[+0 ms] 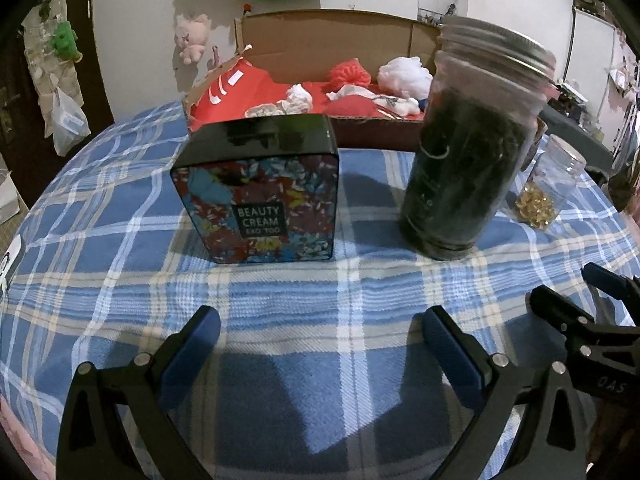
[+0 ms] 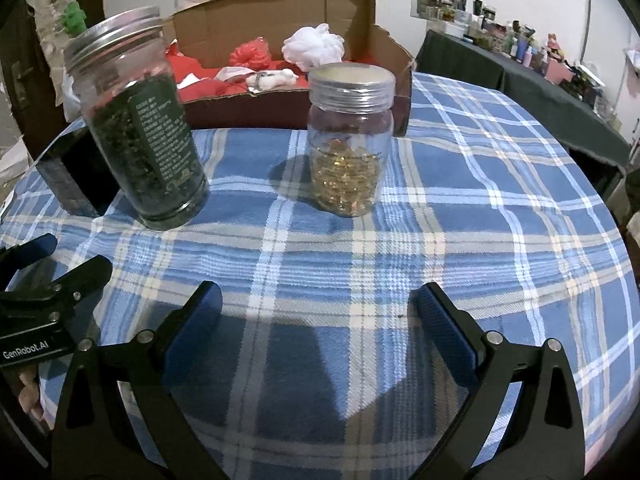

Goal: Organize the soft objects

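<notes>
While both grippers hover over bench [image 2: 480,184], left gripper [image 1: 320,344] and right gripper [image 2: 316,320] show fingers spread wide, holding nothing. Soft items in cardboard box [image 1: 320,36] beyond jars: white puff [image 2: 314,46], red puff [image 2: 250,54]. Judged light, squashy; pinch mid-bulk.
</notes>
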Demonstrator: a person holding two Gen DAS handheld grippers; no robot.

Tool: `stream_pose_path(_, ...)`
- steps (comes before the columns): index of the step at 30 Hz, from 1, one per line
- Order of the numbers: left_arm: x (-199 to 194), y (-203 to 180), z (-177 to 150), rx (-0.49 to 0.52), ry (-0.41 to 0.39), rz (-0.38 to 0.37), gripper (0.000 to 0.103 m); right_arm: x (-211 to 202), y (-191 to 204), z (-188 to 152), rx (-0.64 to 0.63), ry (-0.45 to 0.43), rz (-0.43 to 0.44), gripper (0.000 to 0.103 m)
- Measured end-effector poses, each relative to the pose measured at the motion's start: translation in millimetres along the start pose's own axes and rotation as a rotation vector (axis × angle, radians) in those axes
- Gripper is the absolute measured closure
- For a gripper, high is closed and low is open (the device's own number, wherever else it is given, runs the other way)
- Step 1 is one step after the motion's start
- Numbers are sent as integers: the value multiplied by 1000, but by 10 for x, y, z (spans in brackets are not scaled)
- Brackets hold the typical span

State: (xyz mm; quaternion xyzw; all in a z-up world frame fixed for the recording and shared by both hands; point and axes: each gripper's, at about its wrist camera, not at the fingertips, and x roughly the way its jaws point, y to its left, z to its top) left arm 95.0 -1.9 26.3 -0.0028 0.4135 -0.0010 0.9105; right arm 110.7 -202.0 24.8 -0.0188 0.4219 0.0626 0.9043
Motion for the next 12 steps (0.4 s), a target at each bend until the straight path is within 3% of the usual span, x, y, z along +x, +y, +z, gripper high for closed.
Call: stream_pose_path(12,1,-12,-1,0,-2,5,0,3,-8,4,3,0,0,2)
